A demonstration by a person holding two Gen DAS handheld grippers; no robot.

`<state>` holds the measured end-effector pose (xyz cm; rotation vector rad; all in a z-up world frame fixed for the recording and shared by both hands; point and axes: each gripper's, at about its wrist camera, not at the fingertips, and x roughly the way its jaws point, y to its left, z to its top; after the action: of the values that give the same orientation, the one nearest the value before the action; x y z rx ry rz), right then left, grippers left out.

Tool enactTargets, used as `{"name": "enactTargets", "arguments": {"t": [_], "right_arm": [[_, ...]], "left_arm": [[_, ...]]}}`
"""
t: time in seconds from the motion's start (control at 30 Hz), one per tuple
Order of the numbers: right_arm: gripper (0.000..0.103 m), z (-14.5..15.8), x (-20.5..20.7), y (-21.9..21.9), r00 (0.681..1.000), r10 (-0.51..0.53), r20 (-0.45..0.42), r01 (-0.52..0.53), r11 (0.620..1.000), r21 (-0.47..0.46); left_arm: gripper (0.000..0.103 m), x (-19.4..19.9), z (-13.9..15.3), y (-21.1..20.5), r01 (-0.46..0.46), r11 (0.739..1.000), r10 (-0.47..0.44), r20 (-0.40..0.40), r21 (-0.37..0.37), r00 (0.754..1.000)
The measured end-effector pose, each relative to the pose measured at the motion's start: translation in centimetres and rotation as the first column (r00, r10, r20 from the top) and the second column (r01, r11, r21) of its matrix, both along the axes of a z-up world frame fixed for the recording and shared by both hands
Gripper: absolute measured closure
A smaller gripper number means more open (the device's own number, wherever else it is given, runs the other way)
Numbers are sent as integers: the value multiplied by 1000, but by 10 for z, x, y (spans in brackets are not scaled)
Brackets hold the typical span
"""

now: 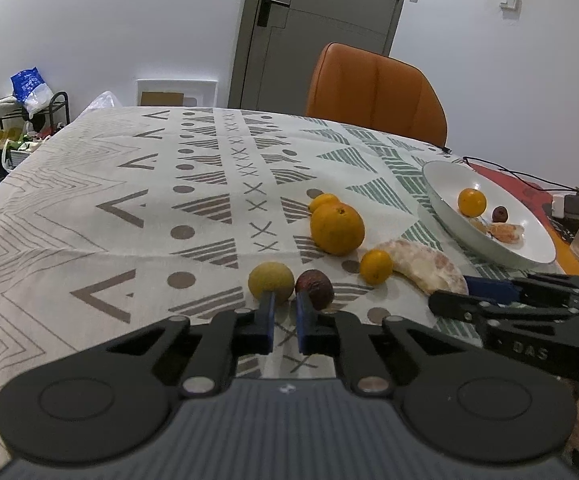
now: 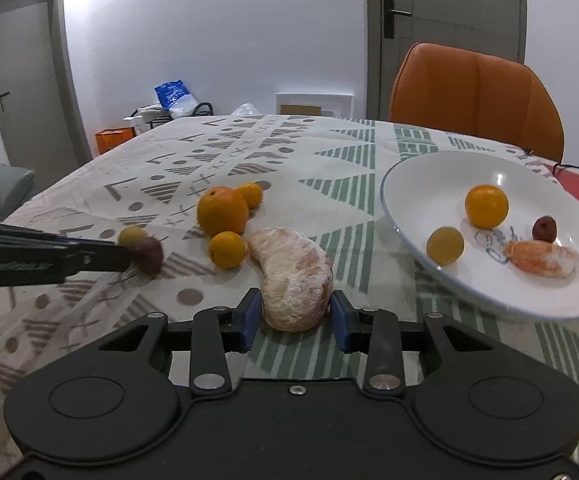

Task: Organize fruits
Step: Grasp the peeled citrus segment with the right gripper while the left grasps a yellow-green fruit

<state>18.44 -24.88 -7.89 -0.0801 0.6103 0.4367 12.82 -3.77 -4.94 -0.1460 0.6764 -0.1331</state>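
Pomelo segment (image 2: 293, 280) beside the white plate (image 2: 409, 216) is straddled by half-open right tongs (image 2: 295, 316); left tongs (image 1: 285, 312) are narrowly parted, empty, by the dried date (image 1: 315, 289).

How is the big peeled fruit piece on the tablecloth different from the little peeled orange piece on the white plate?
The large pale pinkish peeled segment lies on the patterned tablecloth; the small bright orange peeled segment lies in the white plate. The large one is far bigger and curved like a crescent. The right gripper has a finger either side of the large one; nothing holds the small one. Both are peeled.
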Motion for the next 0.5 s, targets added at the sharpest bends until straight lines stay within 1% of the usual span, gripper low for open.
{"name": "enactTargets", "arguments": {"t": [0.1,0.13,0.2,0.23,0.27,0.3,0.33,0.5], "right_arm": [[67,1,-5,-2,1000,10,-11,-10,1000,14],[66,1,-5,-2,1000,13,-14,-12,1000,15],[61,2,-6,-4,1000,18,-11,-17,1000,22],[59,3,-6,-3,1000,23,-5,-23,999,25],[55,3,-6,-2,1000,24,-4,-24,999,22],[52,3,-5,-1,1000,25,-2,-25,1000,19],[51,2,-4,0,1000,27,-1,-27,999,18],[49,0,2,7,999,36,-2,-36,999,5]], "left_arm": [[92,0,1,0,-7,1000,7,0,4,1000],[89,-1,1,0,-11,1000,11,3,7,1000],[89,-2,2,0,-10,1000,10,1,5,1000],[88,-2,2,0,-10,1000,10,0,4,1000],[86,-2,2,0,-10,1000,10,-3,6,1000],[81,-3,3,1,-12,1000,12,-5,9,1000],[76,-4,3,1,-16,1000,16,-5,13,1000],[60,-9,9,8,-34,999,33,33,20,999]]}}
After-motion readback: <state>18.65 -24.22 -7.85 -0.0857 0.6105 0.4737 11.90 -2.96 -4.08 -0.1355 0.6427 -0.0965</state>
